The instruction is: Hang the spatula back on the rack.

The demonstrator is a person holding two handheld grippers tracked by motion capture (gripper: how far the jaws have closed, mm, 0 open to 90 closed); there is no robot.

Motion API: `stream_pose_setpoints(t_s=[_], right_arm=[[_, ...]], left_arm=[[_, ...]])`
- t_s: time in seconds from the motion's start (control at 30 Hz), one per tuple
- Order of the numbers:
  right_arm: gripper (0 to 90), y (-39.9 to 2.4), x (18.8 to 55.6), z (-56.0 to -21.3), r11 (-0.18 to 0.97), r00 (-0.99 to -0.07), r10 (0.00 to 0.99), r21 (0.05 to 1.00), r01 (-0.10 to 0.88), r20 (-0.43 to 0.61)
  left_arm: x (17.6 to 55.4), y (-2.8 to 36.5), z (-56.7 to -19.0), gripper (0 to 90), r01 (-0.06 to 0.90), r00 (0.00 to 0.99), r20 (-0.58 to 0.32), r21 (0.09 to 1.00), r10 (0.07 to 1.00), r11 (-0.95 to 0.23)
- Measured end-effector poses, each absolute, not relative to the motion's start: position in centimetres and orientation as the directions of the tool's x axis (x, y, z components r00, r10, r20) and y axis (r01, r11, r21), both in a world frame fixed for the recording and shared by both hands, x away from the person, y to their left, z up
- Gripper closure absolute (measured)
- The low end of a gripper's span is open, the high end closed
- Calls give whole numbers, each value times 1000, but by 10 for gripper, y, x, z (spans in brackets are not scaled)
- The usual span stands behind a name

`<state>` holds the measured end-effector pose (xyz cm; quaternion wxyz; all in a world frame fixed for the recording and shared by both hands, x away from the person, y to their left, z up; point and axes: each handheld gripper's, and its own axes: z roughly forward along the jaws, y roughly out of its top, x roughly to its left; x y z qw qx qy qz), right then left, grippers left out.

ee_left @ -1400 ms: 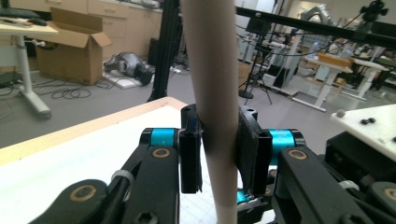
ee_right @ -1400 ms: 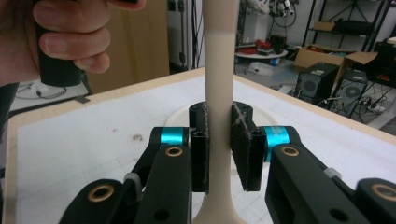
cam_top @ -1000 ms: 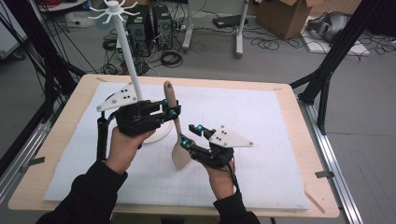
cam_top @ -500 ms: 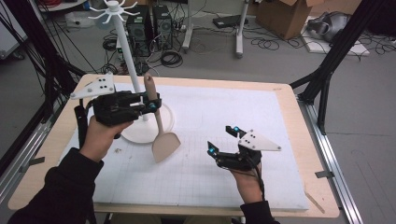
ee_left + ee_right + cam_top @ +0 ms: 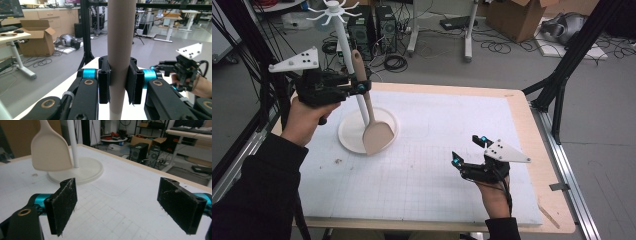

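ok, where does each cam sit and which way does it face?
High view: above the person's side, looking forward and down at the table; both forearms and tongs show.
Left gripper view: on the left tongs, facing the room; shut on the spatula.
Right gripper view: on the right tongs, open, facing the stand.
Shared: spatula, table.

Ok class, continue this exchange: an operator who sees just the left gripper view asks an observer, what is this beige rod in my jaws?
Observer: The handle of a beige flat-bladed spatula; the left gripper holds it upright, blade down.
Operator: What's under the blade?
Observer: The round white base of a white hook stand; the blade hangs clear.
Operator: The right gripper?
Observer: Its jaws have just been opening, nothing between them, above the white mat.
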<state>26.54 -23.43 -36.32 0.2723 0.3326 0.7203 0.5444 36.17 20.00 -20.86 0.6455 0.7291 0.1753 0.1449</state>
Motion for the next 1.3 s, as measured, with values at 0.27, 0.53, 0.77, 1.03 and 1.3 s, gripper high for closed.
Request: stream_pose_setpoints(t_s=[0.27,0.53,0.77,1.03,1.3], right_arm=[[151,-241,265,-358,187,-632,774,966,180,-32],[151,-241,264,-356,201,-646,763,964,176,-41],[151,-242,263,-356,199,-649,760,965,170,-42],[151,-240,262,-356,205,-652,757,964,168,-47],[151,-239,263,-356,207,-655,754,964,169,-47]], left_arm=[[380,207,-191,747,83,886,-29,992,463,-96],[393,208,-182,747,103,876,-50,991,480,-84],[401,211,-181,747,123,867,-78,991,492,-61],[408,217,-182,747,149,859,-109,988,501,-41],[411,219,-185,746,167,837,-114,985,535,-53]])
